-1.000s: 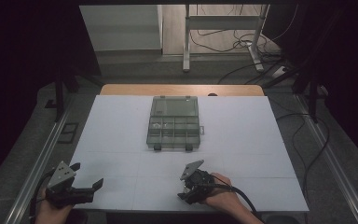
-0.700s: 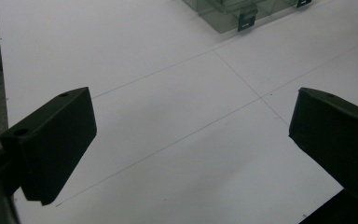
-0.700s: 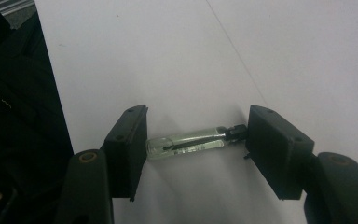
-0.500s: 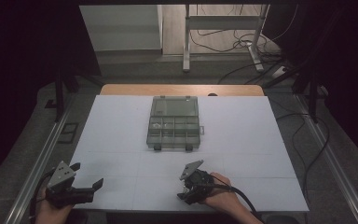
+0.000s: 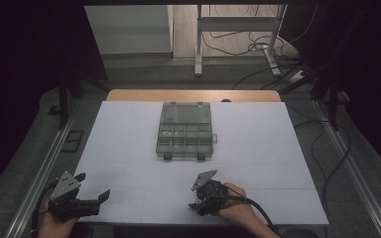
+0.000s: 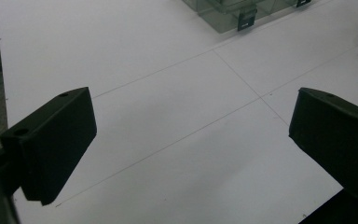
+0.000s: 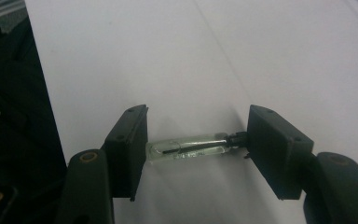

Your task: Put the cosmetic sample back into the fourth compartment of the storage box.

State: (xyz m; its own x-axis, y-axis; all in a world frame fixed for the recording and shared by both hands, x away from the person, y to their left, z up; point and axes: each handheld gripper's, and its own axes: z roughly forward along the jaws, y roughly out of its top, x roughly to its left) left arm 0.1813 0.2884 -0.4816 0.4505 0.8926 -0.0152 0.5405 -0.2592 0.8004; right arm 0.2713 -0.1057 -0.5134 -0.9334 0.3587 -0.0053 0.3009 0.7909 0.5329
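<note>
My right gripper (image 7: 196, 122) is shut on a small clear glass vial (image 7: 186, 148) with a dark cap; the vial lies lengthwise between the two pads, just above the white table surface (image 7: 242, 51). Its jaws have just been closing on the vial. In the high view the right gripper (image 5: 201, 201) sits near the table's front edge, right of centre. My left gripper (image 5: 93, 186) hovers at the front left corner with its jaws wide apart; the left gripper (image 6: 191, 116) has nothing between its jaws except bare white table.
A clear compartment box (image 5: 185, 130) with its lid shut lies at the middle of the white table (image 5: 129, 129); its front corner and latches (image 6: 246, 16) appear in the left gripper view. Cables (image 5: 258, 47) trail on the floor beyond.
</note>
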